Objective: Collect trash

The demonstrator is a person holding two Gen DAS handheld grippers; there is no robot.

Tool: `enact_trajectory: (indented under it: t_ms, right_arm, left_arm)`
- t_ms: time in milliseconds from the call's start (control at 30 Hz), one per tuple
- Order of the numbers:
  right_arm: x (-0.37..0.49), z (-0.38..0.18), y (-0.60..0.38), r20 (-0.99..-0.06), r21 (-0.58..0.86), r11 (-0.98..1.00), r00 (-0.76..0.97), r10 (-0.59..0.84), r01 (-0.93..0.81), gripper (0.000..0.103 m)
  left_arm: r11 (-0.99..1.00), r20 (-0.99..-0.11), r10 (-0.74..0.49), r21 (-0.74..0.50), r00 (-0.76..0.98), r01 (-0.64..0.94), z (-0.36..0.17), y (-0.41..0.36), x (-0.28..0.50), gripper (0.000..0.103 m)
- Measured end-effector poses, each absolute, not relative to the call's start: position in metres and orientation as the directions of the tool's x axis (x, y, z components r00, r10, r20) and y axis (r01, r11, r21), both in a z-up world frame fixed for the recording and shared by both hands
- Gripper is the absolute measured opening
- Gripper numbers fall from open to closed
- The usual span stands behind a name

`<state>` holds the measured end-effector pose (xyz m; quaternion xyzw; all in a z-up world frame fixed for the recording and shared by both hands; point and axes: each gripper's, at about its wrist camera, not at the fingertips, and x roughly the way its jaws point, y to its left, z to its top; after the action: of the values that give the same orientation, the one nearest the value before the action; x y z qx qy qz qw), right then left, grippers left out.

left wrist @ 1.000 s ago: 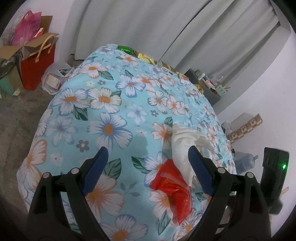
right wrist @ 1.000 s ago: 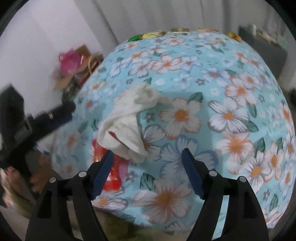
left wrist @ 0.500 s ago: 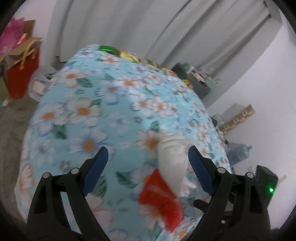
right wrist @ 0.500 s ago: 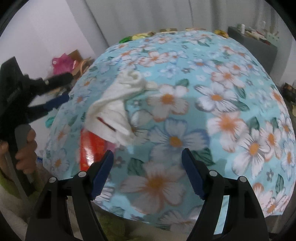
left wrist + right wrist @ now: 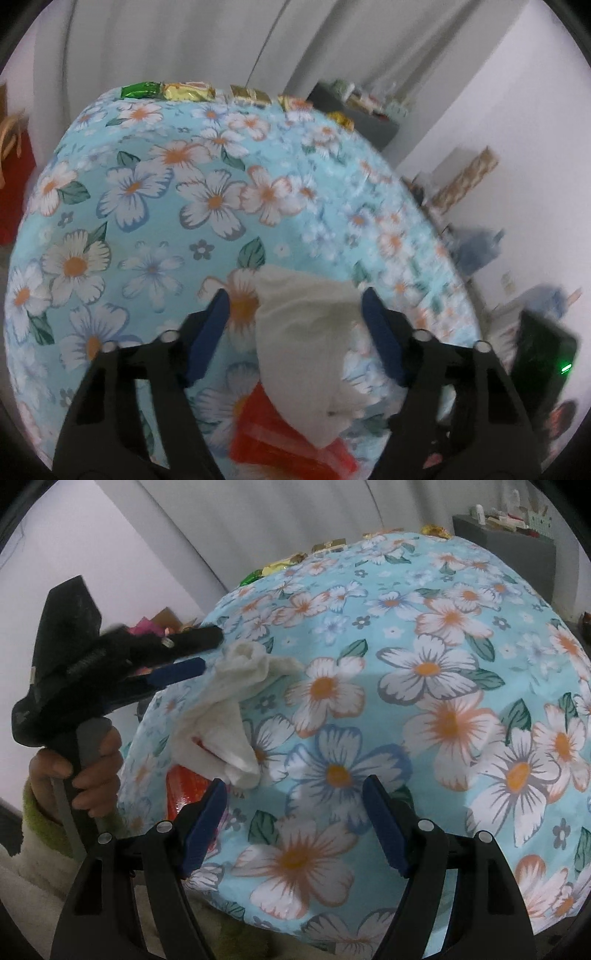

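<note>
A crumpled white tissue lies on the flowered blue tablecloth, partly covering a red plastic wrapper. My left gripper straddles the tissue and its jaws are closing. The left pad still stands clear of the paper. In the right wrist view the same tissue and red wrapper sit at the table's left edge. There a hand holds the left gripper over the tissue's top. My right gripper is open above the cloth, just right of the tissue, with nothing between its fingers.
Shiny green and gold candy wrappers line the table's far edge, against grey curtains. A grey cabinet with small items stands at the back right. A red bag is on the floor at the left, and a water bottle at the right.
My left gripper slid right until the tissue lay between its fingers, and its jaws narrowed. It came into the right wrist view. The right gripper shifted a little and stayed open.
</note>
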<state>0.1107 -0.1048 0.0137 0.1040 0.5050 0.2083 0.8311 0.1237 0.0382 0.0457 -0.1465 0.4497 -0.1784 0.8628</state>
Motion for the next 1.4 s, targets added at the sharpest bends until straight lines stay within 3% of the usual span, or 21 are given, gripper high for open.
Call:
enact_trajectory:
  t_ms: [67, 100, 200, 300, 567, 933, 1233, 1400]
  right_arm:
    - [0.111, 0.014, -0.108, -0.791, 0.399, 0.886, 0.400, 0.463, -0.235, 0.074]
    - [0.111, 0.015, -0.109, -0.789, 0.404, 0.885, 0.401, 0.466, -0.233, 0.074]
    - [0.107, 0.019, -0.115, -0.782, 0.405, 0.886, 0.417, 0.464, -0.227, 0.074]
    - [0.100, 0.022, -0.119, -0.782, 0.401, 0.890, 0.426, 0.456, -0.216, 0.074]
    - [0.087, 0.037, -0.113, -0.765, 0.399, 0.886, 0.447, 0.465, -0.239, 0.074]
    - [0.103, 0.035, -0.053, -0.724, 0.490, 0.792, 0.336, 0.602, -0.364, 0.073]
    - [0.140, 0.012, -0.006, -0.752, 0.501, 0.775, 0.251, 0.610, -0.384, 0.060]
    - [0.153, 0.004, -0.015, -0.728, 0.578, 0.750, 0.214, 0.652, -0.322, 0.036]
  left_arm:
    - [0.912, -0.747, -0.409, -0.361, 0.524, 0.197, 0.042, 0.030, 0.125, 0.047]
    - [0.919, -0.758, -0.393, -0.329, 0.520, 0.216, 0.041, 0.024, 0.124, 0.035]
    - [0.927, -0.768, -0.373, -0.293, 0.521, 0.233, 0.037, 0.017, 0.123, 0.015]
    - [0.916, -0.735, -0.401, -0.330, 0.547, 0.229, 0.043, 0.020, 0.122, 0.006]
    - [0.860, -0.561, -0.475, -0.459, 0.678, 0.222, 0.089, 0.050, 0.093, 0.002]
    - [0.900, -0.403, -0.326, -0.409, 0.855, 0.150, 0.161, 0.111, 0.033, 0.002]
    - [0.916, -0.370, -0.266, -0.384, 0.890, 0.114, 0.189, 0.128, 0.012, 0.002]
    - [0.928, -0.406, -0.241, -0.363, 0.881, 0.086, 0.191, 0.125, 0.019, 0.002]
